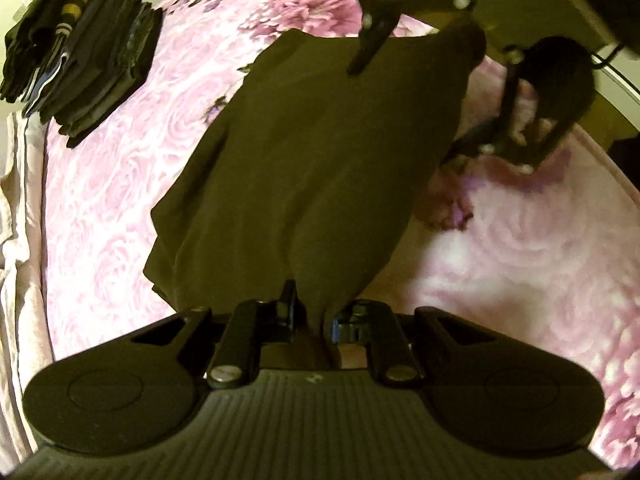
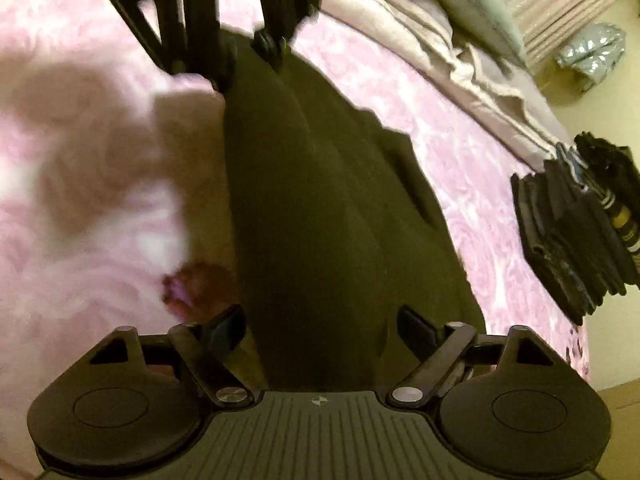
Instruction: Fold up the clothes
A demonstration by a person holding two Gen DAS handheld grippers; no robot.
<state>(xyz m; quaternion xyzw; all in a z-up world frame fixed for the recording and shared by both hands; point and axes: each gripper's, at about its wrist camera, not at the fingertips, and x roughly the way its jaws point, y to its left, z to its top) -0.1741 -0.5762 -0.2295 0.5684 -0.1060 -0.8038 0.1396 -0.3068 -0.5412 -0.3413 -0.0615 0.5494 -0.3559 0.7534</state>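
1. One dark garment (image 1: 320, 152) is stretched between the two claws over the pink floral bedspread (image 1: 120, 200); its long axis runs from one claw to the other.
2. Left claw (image 1: 310, 312): clenched on one end of the garment, cloth bunched between its pads and fanning away from it.
3. Right claw (image 2: 320, 332): jaws parted, standing clear on either side of the cloth; the garment runs between them but is not pinched. It looks released at this end.
4. Judged: only the left claw carries the cloth, so the next fold depends on the right claw regripping the end directly ahead of it.
5. Count: one loose garment; one stack of folded dark clothes (image 1: 80, 60) well apart on the bedspread; two claws.
6. Pale bedding (image 2: 420, 40) lies bunched along the bed's far edge.
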